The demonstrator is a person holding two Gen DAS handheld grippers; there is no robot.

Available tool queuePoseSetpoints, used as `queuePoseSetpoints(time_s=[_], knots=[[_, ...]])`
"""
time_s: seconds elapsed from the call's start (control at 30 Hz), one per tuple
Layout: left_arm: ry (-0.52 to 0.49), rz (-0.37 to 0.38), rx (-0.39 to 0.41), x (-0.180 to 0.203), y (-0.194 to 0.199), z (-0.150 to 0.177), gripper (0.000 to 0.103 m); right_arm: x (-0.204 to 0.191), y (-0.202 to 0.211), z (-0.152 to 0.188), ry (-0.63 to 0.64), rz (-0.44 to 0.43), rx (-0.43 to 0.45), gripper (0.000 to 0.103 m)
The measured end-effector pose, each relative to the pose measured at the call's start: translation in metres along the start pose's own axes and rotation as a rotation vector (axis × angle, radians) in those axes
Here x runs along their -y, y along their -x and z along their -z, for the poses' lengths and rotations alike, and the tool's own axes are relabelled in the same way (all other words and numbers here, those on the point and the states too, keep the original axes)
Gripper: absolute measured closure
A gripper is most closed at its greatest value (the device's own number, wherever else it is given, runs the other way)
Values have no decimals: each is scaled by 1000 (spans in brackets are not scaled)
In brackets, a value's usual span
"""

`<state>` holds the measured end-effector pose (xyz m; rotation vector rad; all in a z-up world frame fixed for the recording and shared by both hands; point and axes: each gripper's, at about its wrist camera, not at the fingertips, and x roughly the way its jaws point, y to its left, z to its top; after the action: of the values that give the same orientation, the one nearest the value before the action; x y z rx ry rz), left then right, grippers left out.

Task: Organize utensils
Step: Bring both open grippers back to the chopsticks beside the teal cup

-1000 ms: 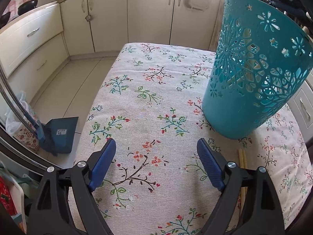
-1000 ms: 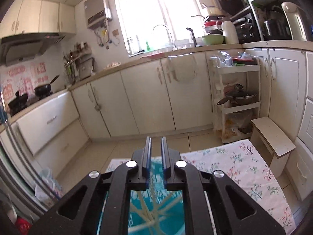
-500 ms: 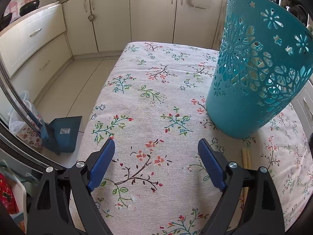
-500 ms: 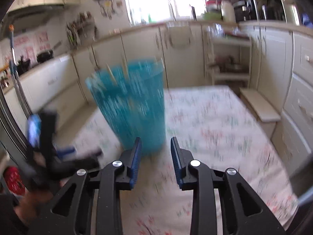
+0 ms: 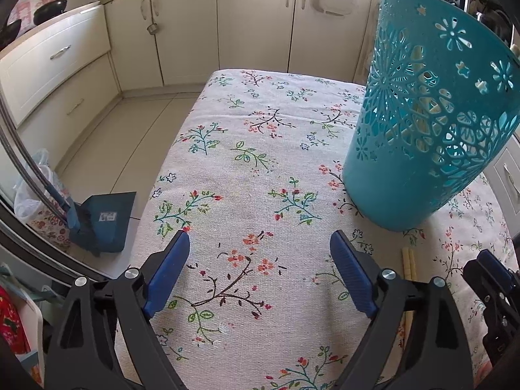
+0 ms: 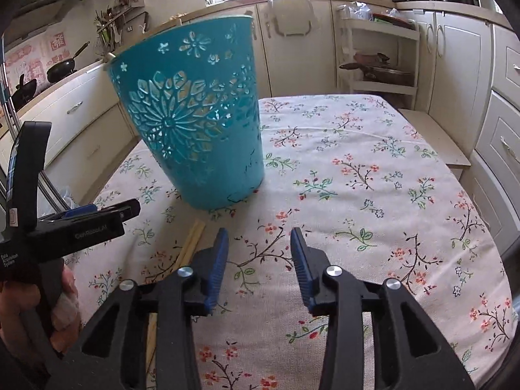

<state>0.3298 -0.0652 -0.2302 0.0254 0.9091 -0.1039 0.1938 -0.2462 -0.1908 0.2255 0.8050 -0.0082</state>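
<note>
A teal perforated basket stands upright on the floral tablecloth; it also shows in the right wrist view, with pale sticks visible through its holes. A pair of wooden chopsticks lies on the cloth in front of the basket, also seen in the left wrist view. My left gripper is open and empty, low over the cloth, left of the chopsticks. My right gripper is open and empty, just right of the chopsticks.
The table's left edge drops to a tiled floor with a blue dustpan. Cream cabinets run along the back. A shelf rack and a low stool stand beyond the table's right side.
My right gripper has come down from above the basket to low over the cloth and has opened. The left gripper has barely moved.
</note>
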Motion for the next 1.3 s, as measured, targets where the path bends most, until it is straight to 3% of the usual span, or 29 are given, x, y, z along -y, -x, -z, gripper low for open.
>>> queuePoseSetpoints(time_s=[0.43,0.6,0.8,1.3], knots=[[5,2,4,-1,0,0,18,-6,-2,1,38,-2,-19,63],[4,2,3,-1,0,0,18,-23,-7,5,57,-49,-79,64],[1,1,3,0,0,0,18,-39,-17,9,82,-62,-125,72],[4,4,3,-1,0,0,18,-51,-22,9,100,-70,-149,74]])
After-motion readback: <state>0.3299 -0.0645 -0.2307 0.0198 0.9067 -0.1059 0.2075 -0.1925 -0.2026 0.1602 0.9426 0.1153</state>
